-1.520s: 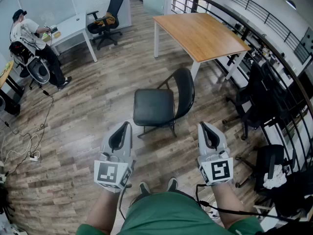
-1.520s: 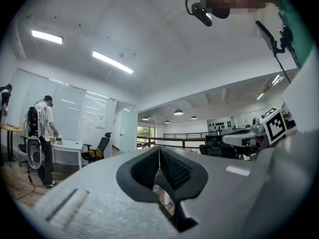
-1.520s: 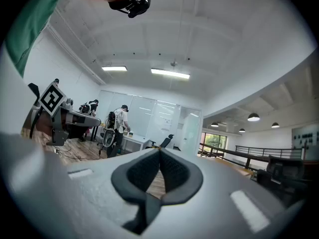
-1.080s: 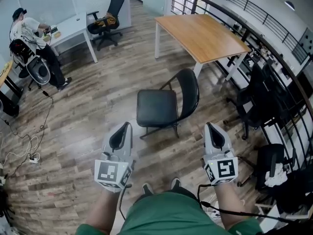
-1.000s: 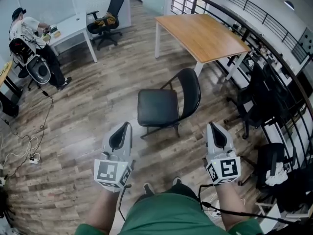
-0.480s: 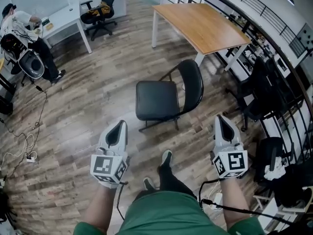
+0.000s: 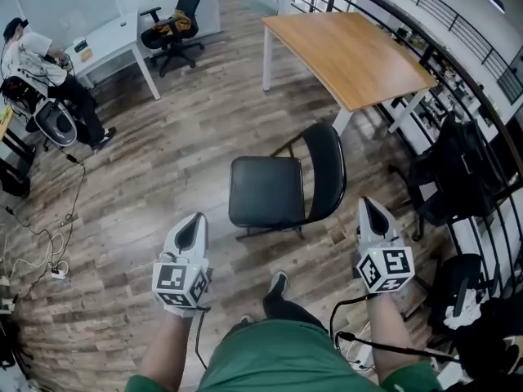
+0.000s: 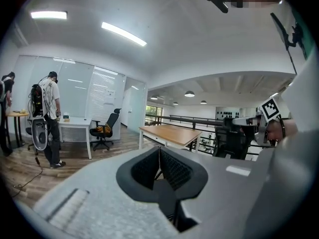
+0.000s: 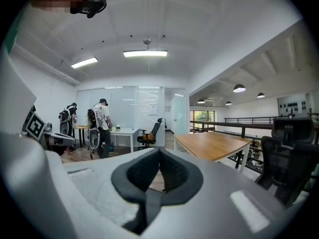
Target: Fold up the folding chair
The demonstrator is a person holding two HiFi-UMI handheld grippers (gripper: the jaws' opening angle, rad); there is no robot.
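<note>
A black folding chair [image 7: 282, 186] stands unfolded on the wood floor in the head view, its seat [image 7: 265, 191] flat and its backrest [image 7: 331, 172] to the right. My left gripper [image 7: 193, 224] is held near the seat's front left corner, apart from it, jaws shut and empty. My right gripper [image 7: 369, 209] hovers just right of the backrest, also shut on nothing. In the left gripper view the jaws [image 8: 159, 151] meet in a line; in the right gripper view the jaws [image 9: 160, 152] are likewise pressed together. The chair is almost hidden behind both.
A wooden table [image 7: 351, 55] stands behind the chair. Black office chairs [image 7: 458, 178] and a railing [image 7: 482, 80] line the right side. At far left are a white desk [image 7: 114, 43], an office chair [image 7: 176, 19], a person [image 7: 41, 64], and cables [image 7: 37, 243] on the floor.
I have stepped closer to the chair, one foot now forward. Both grippers moved forward and lower, the right one drawing level with the backrest. Jaws stayed shut.
</note>
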